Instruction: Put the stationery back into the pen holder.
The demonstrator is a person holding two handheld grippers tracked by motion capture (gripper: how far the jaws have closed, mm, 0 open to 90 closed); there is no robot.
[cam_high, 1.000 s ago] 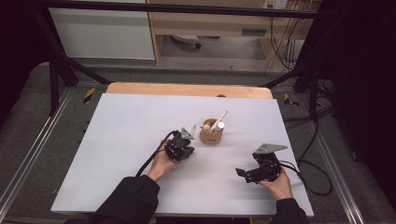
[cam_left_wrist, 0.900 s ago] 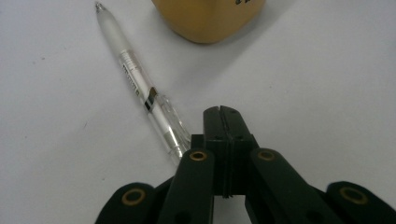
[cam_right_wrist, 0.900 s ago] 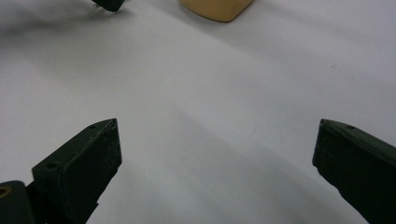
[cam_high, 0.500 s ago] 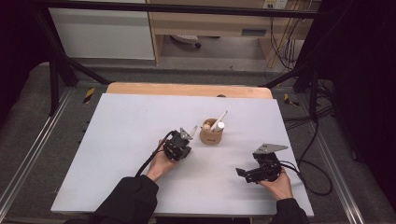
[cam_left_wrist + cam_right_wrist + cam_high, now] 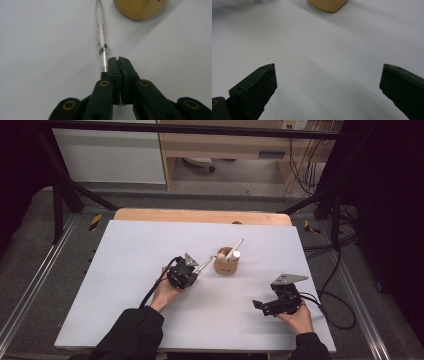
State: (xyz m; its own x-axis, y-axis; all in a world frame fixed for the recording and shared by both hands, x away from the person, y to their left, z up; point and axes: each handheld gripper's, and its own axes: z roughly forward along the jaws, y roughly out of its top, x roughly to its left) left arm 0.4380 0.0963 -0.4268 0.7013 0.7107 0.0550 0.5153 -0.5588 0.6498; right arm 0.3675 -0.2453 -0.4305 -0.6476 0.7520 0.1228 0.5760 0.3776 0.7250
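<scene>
White board (image 5: 130,270) covers the bench, with a wooden strip (image 5: 200,215) along its far edge. Near the middle stands a wooden cup (image 5: 226,266) holding two sticks; its label is cut off and unreadable. Right gripper (image 5: 260,306), near the right front corner, has its jaws wide apart over bare board. Left gripper (image 5: 119,62) is closed on a clear pen (image 5: 101,30), which lies just beside the cup

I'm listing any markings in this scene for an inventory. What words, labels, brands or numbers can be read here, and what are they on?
Nothing can be read.
Wooden cup: a dark mark at its upper right edge in the left gripper view, cut off by the frame, unreadable.
Pen: no print visible.
Label on the shelf behind the table: too small and blurred to read.
</scene>
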